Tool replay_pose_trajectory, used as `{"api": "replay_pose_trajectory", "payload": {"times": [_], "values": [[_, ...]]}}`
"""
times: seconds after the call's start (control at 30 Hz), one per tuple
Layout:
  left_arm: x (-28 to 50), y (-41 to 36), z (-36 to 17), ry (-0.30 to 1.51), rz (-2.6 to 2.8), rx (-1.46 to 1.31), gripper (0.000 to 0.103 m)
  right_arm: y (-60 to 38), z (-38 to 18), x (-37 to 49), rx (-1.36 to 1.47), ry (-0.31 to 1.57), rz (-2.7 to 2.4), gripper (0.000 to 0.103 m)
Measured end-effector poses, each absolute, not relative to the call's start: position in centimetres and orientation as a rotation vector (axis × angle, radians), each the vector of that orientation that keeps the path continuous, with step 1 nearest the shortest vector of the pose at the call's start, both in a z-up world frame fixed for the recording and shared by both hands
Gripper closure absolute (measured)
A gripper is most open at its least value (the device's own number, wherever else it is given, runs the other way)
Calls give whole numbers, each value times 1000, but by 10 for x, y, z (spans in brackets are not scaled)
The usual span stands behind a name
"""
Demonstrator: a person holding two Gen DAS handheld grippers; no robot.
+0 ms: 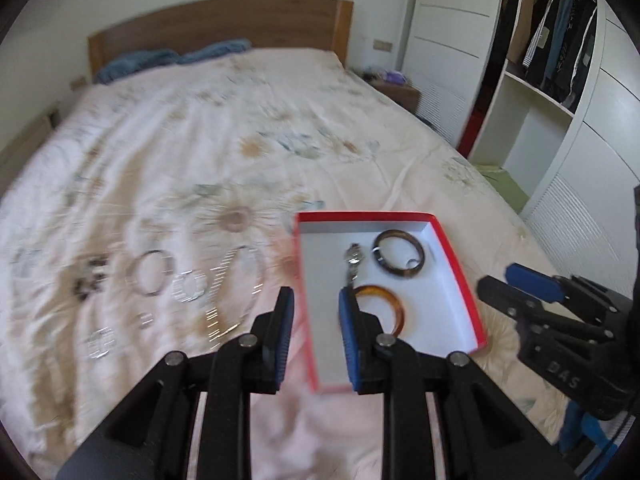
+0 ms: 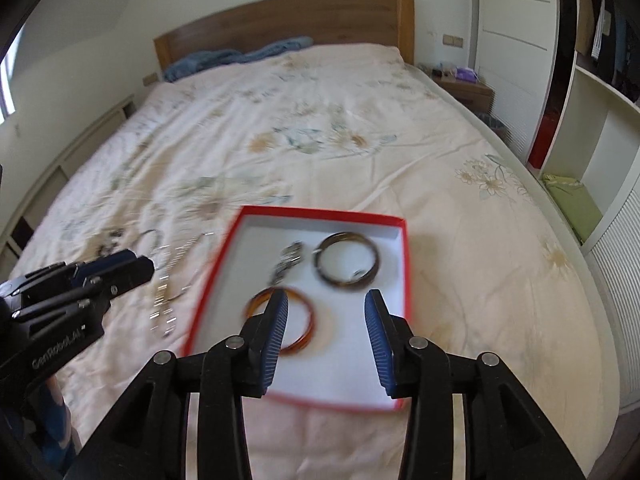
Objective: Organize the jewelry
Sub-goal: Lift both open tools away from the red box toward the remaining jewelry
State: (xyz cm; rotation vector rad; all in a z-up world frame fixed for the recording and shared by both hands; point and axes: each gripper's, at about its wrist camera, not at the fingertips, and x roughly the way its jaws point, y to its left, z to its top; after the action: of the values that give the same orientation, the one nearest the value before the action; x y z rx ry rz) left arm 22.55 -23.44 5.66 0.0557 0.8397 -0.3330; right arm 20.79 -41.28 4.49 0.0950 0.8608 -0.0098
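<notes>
A red box point(image 1: 460, 264) with a white inside lies on the bed; it also shows in the right wrist view point(image 2: 224, 248). In it lie a dark brown bangle point(image 1: 398, 256) point(image 2: 347, 266), an amber bangle point(image 1: 390, 308) point(image 2: 306, 320) and a silver watch point(image 1: 353, 260) point(image 2: 290, 264). Several silver bangles, rings and a chain point(image 1: 192, 284) point(image 2: 168, 276) lie on the quilt left of the box. My left gripper point(image 1: 316, 300) is open and empty over the box's left rim. My right gripper point(image 2: 326, 302) is open and empty above the box's near half.
The flowered quilt point(image 1: 224, 136) covers a wide bed with a wooden headboard point(image 1: 224, 20) and blue pillows. A white wardrobe point(image 1: 560, 128) with hanging clothes stands to the right. A wooden nightstand point(image 2: 468, 92) stands beside the headboard.
</notes>
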Motion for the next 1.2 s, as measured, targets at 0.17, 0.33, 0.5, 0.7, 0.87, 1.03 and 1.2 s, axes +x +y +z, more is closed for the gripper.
{"api": "replay_pose_trajectory", "payload": {"times": [0.17,0.33,0.5,0.7,0.87,1.03,1.2], "values": [[168,-200,81,786,-262,82,71,-386,69,152,108,814,14,58],[117,-171,96,749,-232,86,67,-356,90,103,82,762,18,55],[74,-150,112,697,-215,92,66,-323,107,61,48,721,4,54],[38,-124,121,661,-180,95,59,-294,119,23,41,673,-12,43],[14,-105,125,636,-141,92,58,-273,124,0,18,649,17,43],[-6,-92,128,609,-112,94,58,-259,123,-14,0,641,35,43],[-17,-82,129,597,-93,82,58,-250,123,-26,-15,639,48,43]]}}
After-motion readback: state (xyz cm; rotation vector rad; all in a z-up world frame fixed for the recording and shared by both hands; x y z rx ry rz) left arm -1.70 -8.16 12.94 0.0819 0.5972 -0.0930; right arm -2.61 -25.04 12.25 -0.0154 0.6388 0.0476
